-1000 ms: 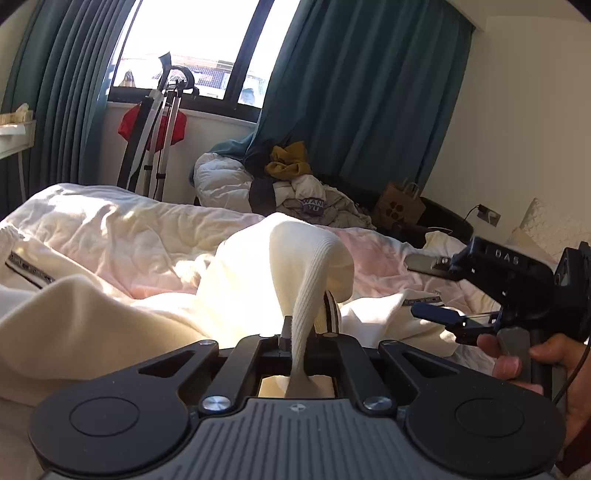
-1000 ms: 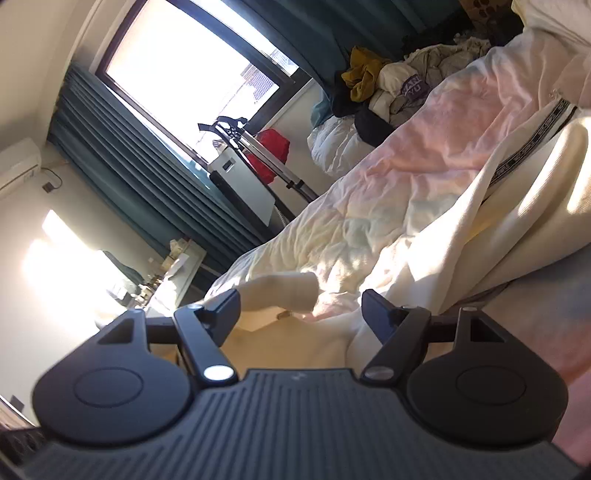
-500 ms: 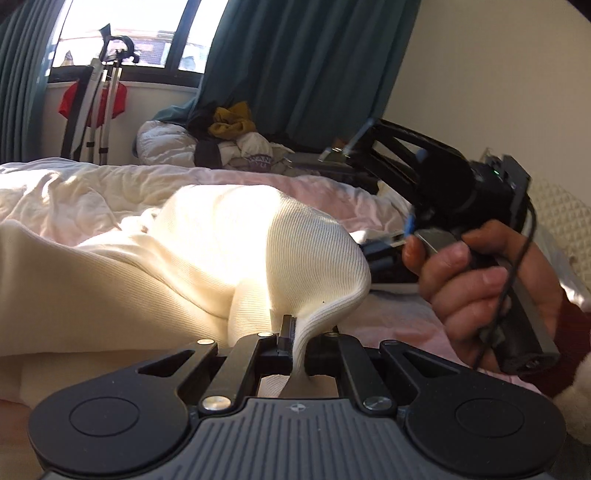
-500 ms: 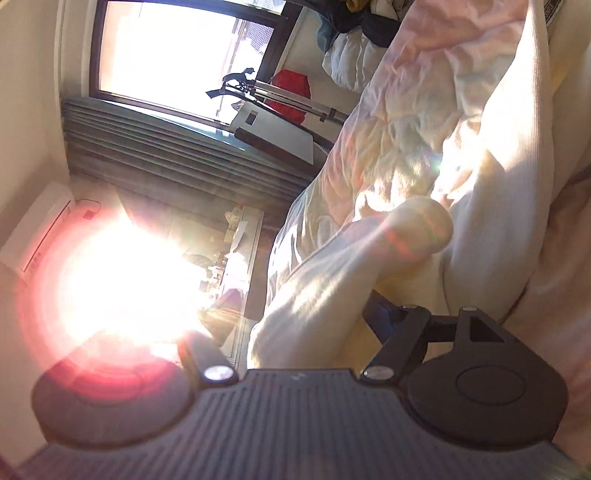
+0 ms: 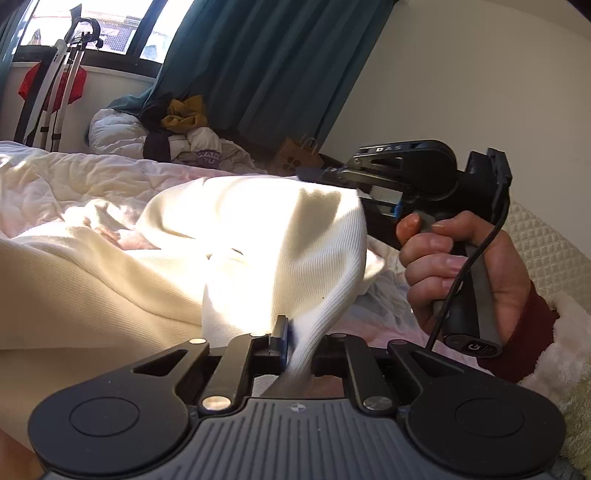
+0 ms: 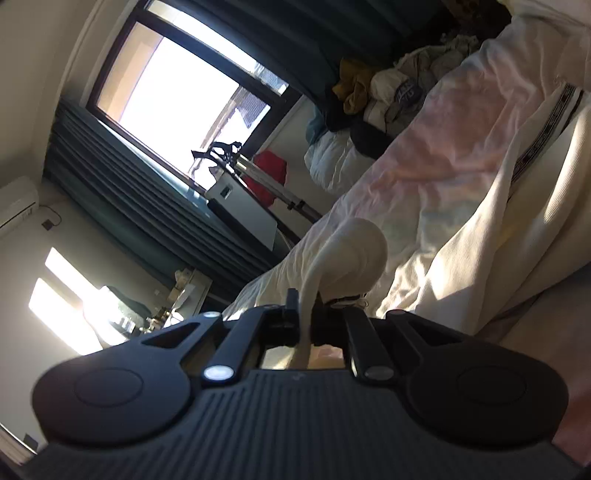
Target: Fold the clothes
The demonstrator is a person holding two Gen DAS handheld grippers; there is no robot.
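Sunlit and rumpled, the pale pink duvet-covered bed [image 5: 110, 177] carries a cream ribbed knit garment [image 5: 258, 236] draped across it. At its bunched edge the left gripper [image 5: 297, 345] has jaws opening, with cloth between the pads. Beside it, the right gripper [image 6: 304, 314], held in a hand [image 5: 458, 266], is clamped on another fold.

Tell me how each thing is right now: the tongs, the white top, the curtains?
Left tongs: opening, white top between them.
Right tongs: shut on the white top.
White top: bunched, partly lifted off the bed.
Curtains: drawn aside, window uncovered.
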